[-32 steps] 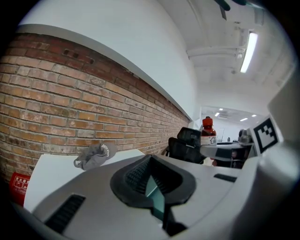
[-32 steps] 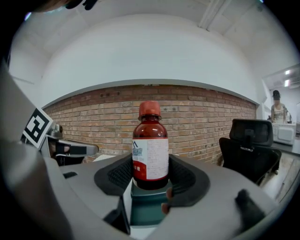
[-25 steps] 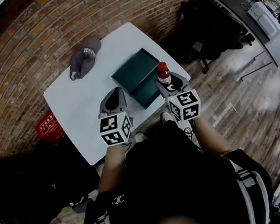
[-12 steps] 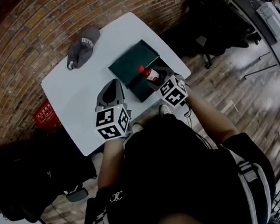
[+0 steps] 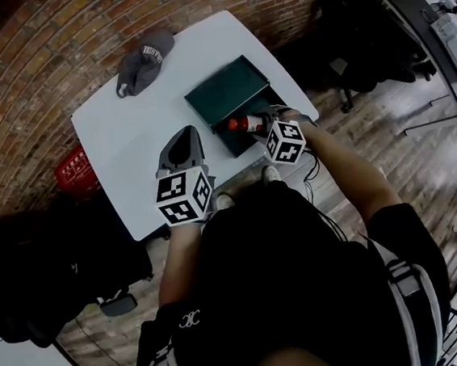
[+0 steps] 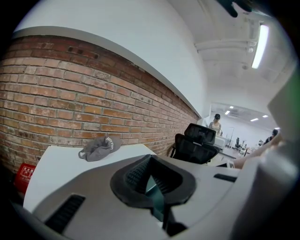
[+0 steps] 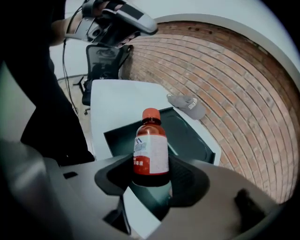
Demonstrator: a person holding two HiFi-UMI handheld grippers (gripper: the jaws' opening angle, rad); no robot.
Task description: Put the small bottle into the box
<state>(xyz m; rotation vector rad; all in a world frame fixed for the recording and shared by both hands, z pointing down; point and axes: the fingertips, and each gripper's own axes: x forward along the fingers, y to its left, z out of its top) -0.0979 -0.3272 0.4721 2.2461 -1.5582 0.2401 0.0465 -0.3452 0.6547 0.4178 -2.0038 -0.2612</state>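
Head view: carries the small bottle (image 5: 244,123) sideways in the right tool (image 5: 261,123), over the near part of the dark green box (image 5: 223,96) on the table (image 5: 118,141). Left gripper view: shows the left tool (image 6: 150,176) with jaws together on nothing. Right gripper view: grips the bottle low on its labelled body; seems light, stiff, smooth, perhaps slippery, so best squeezed across the body.

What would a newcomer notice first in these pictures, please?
First, the red-capped bottle, clamped in the right gripper over the open green box on the right side of the table. Next, the grey cap lying alone at the far edge, by the brick wall.
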